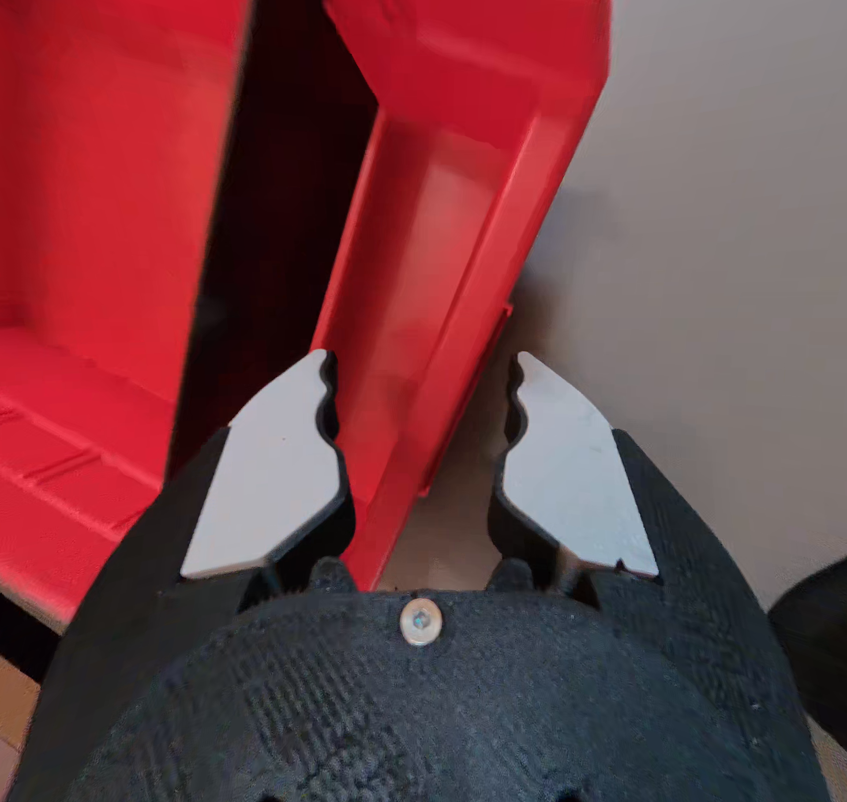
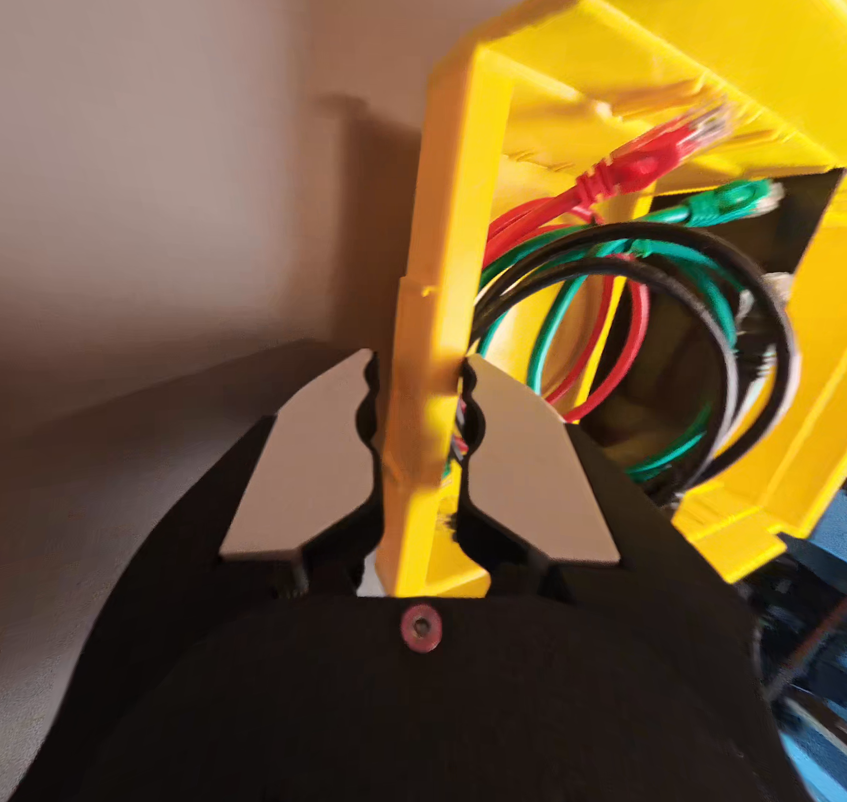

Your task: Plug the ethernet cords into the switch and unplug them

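Note:
In the right wrist view, my right gripper (image 2: 419,360) is shut on the side wall of a yellow bin (image 2: 458,184), which is tilted. Inside the bin lie coiled ethernet cords: a red one (image 2: 637,166), a green one (image 2: 733,202) and a black one (image 2: 641,230), their plugs loose. In the left wrist view, my left gripper (image 1: 424,358) is open and holds nothing. The edge of a red bin (image 1: 458,92) runs between its fingers. No switch shows in either view.
A second red bin (image 1: 91,184) stands to the left, with a dark gap between the two. A pale wall (image 1: 710,184) lies behind the bins. A dark rounded object (image 1: 816,619) shows at the right edge. Something blue (image 2: 825,757) lies below the yellow bin.

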A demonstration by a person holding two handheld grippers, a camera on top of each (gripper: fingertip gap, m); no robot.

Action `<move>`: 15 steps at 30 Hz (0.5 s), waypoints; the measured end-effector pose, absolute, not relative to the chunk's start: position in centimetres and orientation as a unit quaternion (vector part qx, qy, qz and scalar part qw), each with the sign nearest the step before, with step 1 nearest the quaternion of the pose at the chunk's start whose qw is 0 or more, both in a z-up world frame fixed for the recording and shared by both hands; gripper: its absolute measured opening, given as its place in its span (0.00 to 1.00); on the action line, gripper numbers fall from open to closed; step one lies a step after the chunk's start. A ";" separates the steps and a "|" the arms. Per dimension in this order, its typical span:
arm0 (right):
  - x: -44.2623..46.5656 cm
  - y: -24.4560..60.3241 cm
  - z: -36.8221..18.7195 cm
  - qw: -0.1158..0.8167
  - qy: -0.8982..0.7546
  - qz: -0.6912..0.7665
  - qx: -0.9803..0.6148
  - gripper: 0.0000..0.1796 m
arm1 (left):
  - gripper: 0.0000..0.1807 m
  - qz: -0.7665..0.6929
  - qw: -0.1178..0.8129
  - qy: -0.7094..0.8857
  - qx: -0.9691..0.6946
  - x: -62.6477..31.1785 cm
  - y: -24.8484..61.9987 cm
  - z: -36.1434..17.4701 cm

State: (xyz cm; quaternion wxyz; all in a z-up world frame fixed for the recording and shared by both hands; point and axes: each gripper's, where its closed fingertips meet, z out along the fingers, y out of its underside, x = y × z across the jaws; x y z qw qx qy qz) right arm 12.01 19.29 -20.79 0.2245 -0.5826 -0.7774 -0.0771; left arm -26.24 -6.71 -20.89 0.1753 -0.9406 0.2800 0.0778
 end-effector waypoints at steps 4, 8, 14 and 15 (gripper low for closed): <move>11.1 18.6 -20.7 0.236 -0.791 -0.073 -0.559 0.16 | 0.20 0.124 0.170 0.329 -0.921 -24.8 -5.3 -22.6; 11.9 14.3 -20.7 0.247 -0.815 -0.055 -0.522 0.16 | 0.16 0.169 0.224 0.359 -0.890 -20.9 -3.2 -22.4; 12.9 6.3 -20.6 0.285 -0.836 -0.014 -0.468 0.16 | 0.17 0.166 0.271 0.414 -0.853 -13.8 -1.9 -22.0; 13.0 5.2 -20.6 0.291 -0.837 -0.005 -0.463 0.16 | 0.17 0.162 0.278 0.432 -0.843 -12.4 -1.7 -22.0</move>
